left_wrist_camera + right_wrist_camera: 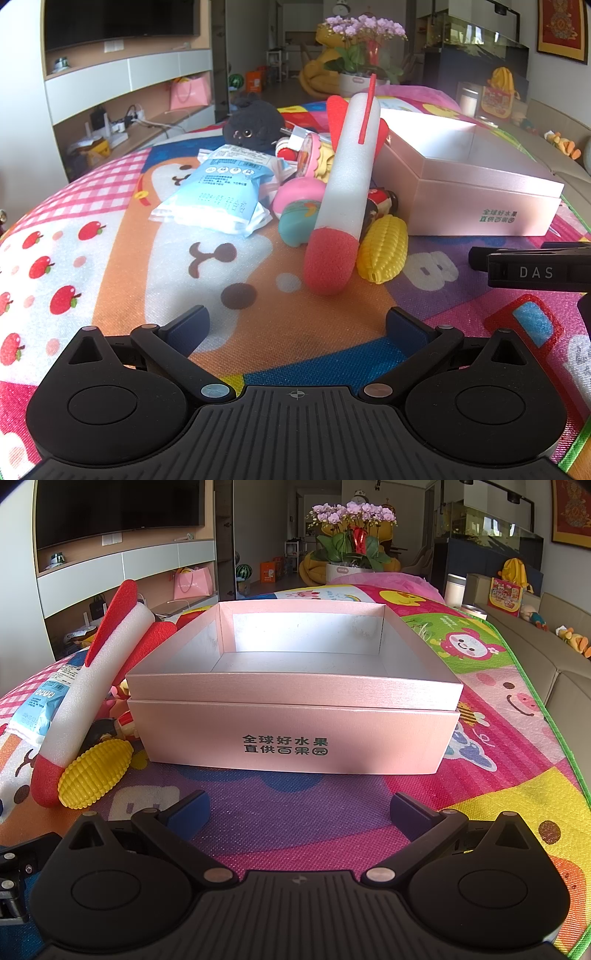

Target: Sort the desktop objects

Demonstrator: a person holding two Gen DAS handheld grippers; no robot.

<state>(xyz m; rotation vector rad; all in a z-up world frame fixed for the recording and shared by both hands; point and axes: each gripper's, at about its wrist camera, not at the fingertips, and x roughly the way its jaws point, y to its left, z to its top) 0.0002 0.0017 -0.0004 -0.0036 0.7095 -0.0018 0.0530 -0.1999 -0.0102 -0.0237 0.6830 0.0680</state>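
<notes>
Now, nothing sorted yet. Both wide open and holding nothing: left hand-held gripper (295,325), right hand-held gripper (299,808). Toys piled on the mat (110,258), just left of the pink box (291,731). Box empty. Foam rocket (343,192) leaning on the pile and touching the box, red nose down beside the corn (384,251). Probably very light and squishy, easy to dent. Best pinched gently across the white middle. Corn hard and bumpy, likely slippery. Blue pack (218,192) soft and floppy.
</notes>
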